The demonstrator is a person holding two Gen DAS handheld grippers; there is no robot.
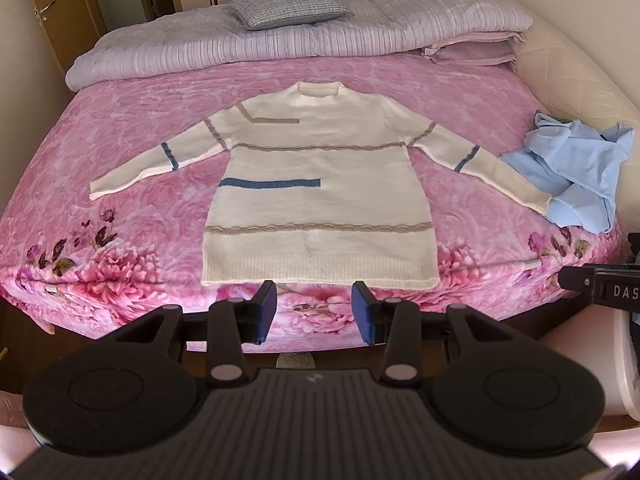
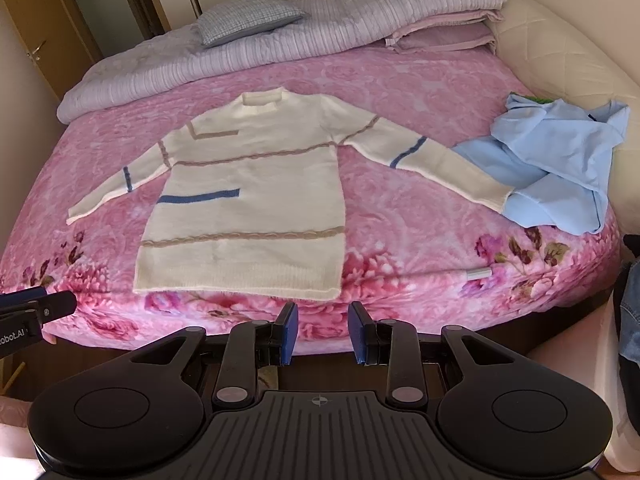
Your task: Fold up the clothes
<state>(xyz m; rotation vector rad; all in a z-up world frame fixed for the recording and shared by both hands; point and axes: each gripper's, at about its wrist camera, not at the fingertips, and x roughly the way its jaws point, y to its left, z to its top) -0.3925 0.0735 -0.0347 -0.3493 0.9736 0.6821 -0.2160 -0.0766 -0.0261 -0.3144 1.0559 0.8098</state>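
2 grippers, left gripper and right gripper, hover wide and empty below the flat cream knitted sweater; its right cuff touches the crumpled light-blue garment, which could drag along.

a fuzzy knitted white sweater lies on a plush pink blanket; the light-blue cloth garment looks smooth.

Checked pillow on quilt (folded)

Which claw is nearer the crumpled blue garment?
Right. The right claw hovers off the sweater's hem corner on the blue garment's side; the left claw hovers off mid-hem, farther away.
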